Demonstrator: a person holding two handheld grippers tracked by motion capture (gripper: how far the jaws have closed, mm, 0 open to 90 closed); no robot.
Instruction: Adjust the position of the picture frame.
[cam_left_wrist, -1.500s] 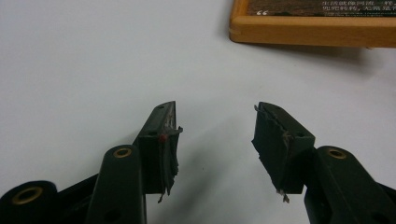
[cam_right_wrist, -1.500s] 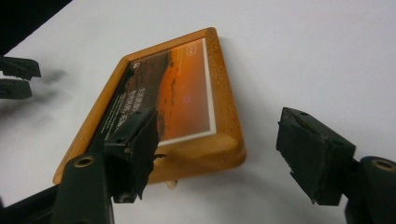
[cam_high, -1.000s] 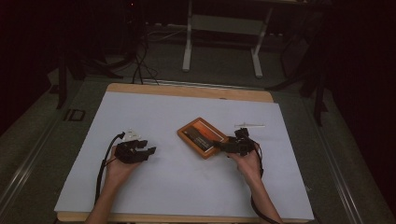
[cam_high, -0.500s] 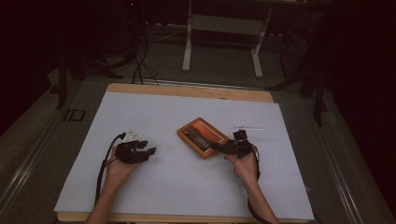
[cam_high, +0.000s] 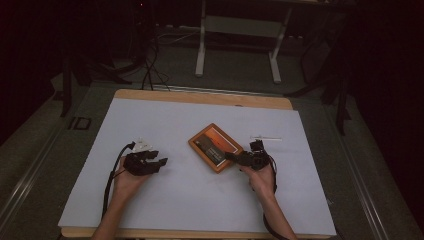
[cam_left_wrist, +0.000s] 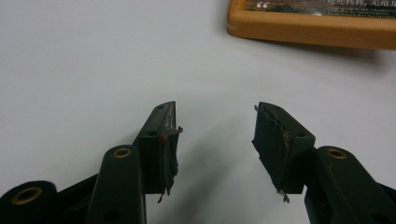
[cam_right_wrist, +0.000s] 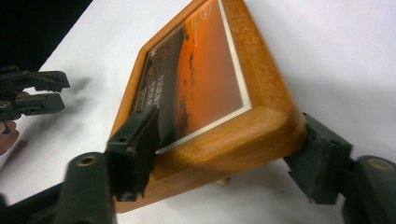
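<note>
Looking down from the high view, I see the table (cam_high: 150, 96) covered by a white sheet (cam_high: 200, 200), with my two forearms entering from the near edge. My left gripper (cam_high: 161, 162) rests on the sheet at the left, apart from everything else, its cable looping back beside my wrist. My right gripper (cam_high: 229, 156) lies at the near right corner of the wooden picture frame (cam_high: 216, 146), which sits flat near the middle of the sheet, turned diagonally. A thin white stick (cam_high: 266, 138) lies on the sheet just beyond my right hand (cam_high: 260, 177).

In the left gripper view, my left gripper (cam_left_wrist: 215, 126) holds its jaws apart with nothing but bare white sheet between them; the black padding on both fingers (cam_left_wrist: 163, 140) is frayed. One edge of the wooden picture frame (cam_left_wrist: 308, 28) crosses the top right corner, well ahead of the tips.

In the right gripper view, my right gripper (cam_right_wrist: 229, 154) straddles the rounded corner of the wooden picture frame (cam_right_wrist: 252, 135), whose orange landscape print runs away up the picture. One finger (cam_right_wrist: 140, 140) lies against the front face near the glass, the other against the outer side of the frame. The jaws have just been closing, with that corner between them and both pads meeting the wood. My left gripper (cam_right_wrist: 63, 92) shows farther off at the left edge, jaws parted.
</note>
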